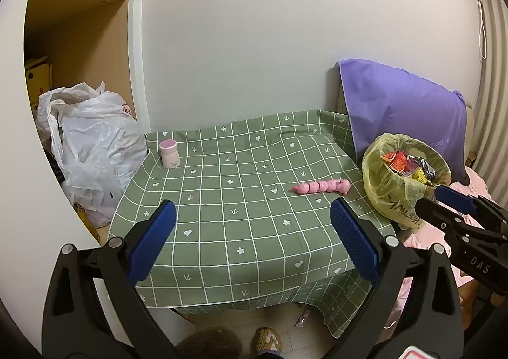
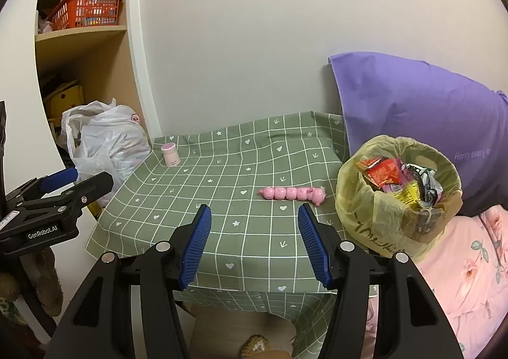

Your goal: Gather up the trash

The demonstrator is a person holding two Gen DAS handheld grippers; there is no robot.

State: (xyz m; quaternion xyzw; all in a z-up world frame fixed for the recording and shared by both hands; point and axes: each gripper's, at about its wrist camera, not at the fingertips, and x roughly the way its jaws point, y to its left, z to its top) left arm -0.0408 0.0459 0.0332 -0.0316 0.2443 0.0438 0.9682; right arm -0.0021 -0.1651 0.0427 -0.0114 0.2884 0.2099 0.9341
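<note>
**Grippers idle over a nearly cleared table**

Trash sits packed in the yellow bag (image 2: 397, 197) at right of frame, its wrappers (image 2: 385, 173) heaped to the rim. Left gripper (image 1: 252, 233) and right gripper (image 2: 254, 241) hang in the lower middle of their views, jaws spread wide with nothing between the pads. On the table (image 2: 222, 251) lie only a pink toy (image 2: 293, 193), just left of the bag, and a small pink cup (image 2: 170, 154) at the far left corner. Likely risks: a jaw brushing the overfull bag could spill the wrappers or tip it off the table's edge; the toy could be mistaken for litter.
</note>
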